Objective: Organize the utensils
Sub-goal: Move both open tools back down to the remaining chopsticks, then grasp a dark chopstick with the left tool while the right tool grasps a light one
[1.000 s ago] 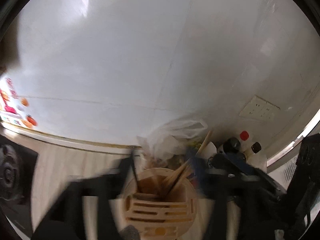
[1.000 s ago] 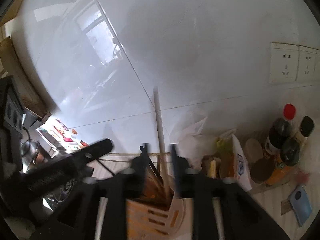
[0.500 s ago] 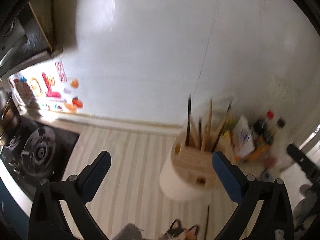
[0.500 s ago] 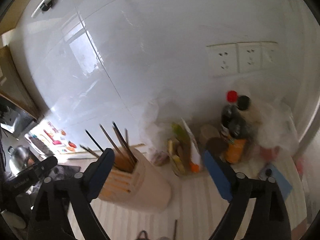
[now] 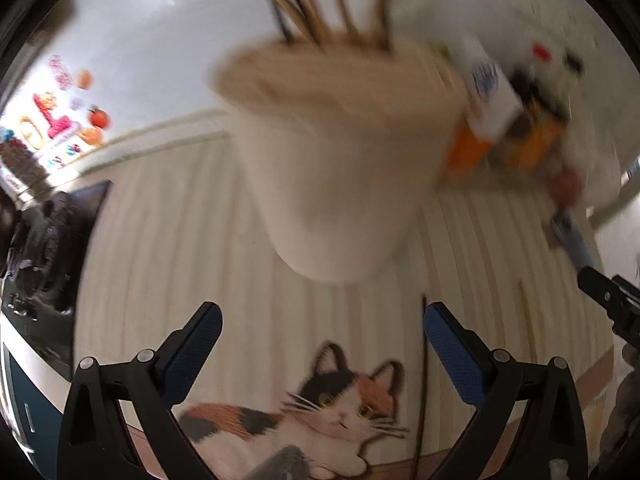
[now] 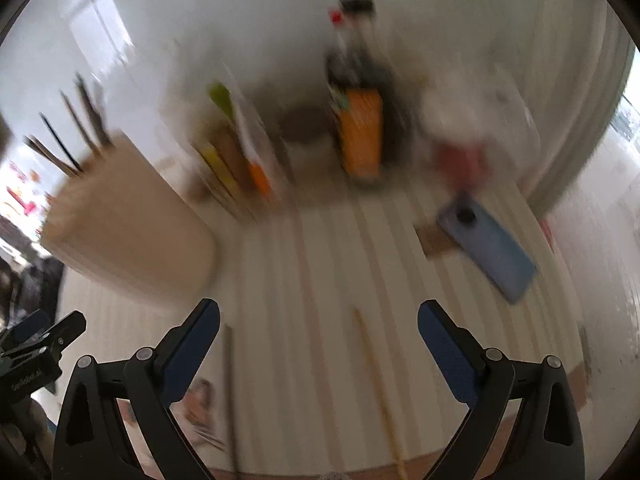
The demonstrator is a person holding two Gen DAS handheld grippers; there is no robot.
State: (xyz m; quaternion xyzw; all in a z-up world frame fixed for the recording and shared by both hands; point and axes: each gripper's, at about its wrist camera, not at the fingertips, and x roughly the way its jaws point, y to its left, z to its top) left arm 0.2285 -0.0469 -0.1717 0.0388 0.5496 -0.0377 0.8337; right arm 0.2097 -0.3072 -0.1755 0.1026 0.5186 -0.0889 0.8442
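Both my grippers' fingers are empty, left (image 5: 322, 334) wide, right (image 6: 319, 330) opening, and the pale wooden chopstick (image 6: 378, 384) lies lengthwise on the striped bench (image 6: 304, 264) between my right fingers, probably nearest that hand.

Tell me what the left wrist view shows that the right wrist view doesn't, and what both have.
Only the left wrist view shows the stove at the left edge and the full cat picture on the mat. Only the right wrist view shows the blue phone and a light chopstick lying on the mat. Both show the beige utensil holder with chopsticks standing in it, a dark chopstick lying loose, blurred bottles by the wall, and an empty pair of wide fingers.
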